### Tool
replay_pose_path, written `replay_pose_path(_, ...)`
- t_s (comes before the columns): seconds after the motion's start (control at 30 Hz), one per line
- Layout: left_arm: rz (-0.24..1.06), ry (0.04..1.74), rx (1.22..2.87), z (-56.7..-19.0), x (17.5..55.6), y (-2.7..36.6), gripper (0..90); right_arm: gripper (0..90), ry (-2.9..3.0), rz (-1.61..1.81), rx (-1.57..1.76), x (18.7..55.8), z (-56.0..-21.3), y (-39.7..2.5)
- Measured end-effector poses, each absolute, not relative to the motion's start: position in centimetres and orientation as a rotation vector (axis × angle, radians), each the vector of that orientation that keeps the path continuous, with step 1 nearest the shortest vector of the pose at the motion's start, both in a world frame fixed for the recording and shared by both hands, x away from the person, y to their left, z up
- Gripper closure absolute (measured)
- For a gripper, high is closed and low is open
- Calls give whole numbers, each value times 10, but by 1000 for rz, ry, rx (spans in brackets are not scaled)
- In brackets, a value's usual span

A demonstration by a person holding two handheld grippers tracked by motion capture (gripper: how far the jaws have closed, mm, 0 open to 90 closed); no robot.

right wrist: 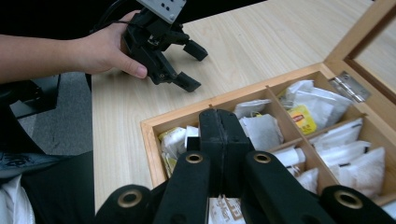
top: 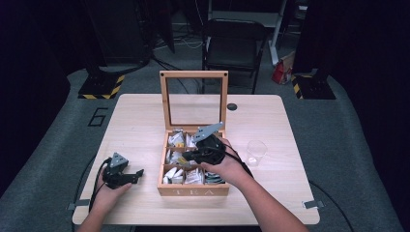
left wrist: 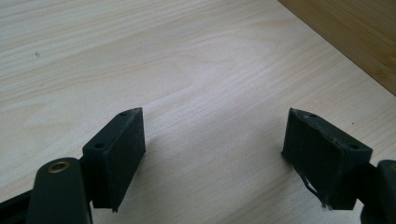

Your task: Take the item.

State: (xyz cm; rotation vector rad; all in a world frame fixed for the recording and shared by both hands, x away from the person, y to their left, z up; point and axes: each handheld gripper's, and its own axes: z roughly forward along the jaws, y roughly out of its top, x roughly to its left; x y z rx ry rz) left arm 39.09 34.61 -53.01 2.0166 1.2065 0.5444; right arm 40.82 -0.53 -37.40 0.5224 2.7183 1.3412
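A wooden tea box (top: 193,191) stands in the middle of the table with its glass lid (top: 193,75) raised upright. Its compartments hold several white tea bags (right wrist: 308,107). My right gripper (top: 186,157) hangs over the box's middle-left compartments; its jaws are pressed together (right wrist: 219,121) just above the bags, and I see nothing between them. My left gripper (top: 138,174) rests on the bare table left of the box, jaws wide apart (left wrist: 212,121) with nothing between them. It also shows in the right gripper view (right wrist: 194,67), held in a hand.
A clear plastic cup (top: 256,152) stands on the table right of the box. A small black disc (top: 232,107) lies near the far edge. The box's side wall (left wrist: 355,37) is close to the left gripper. A black chair (top: 232,43) stands beyond the table.
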Motion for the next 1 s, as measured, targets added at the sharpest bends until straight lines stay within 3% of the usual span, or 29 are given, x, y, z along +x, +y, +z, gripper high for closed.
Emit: replay_pose_path(1.0,547,1206,2016,-530,391,346,206,900,2600,1342,663,413,-358,-59)
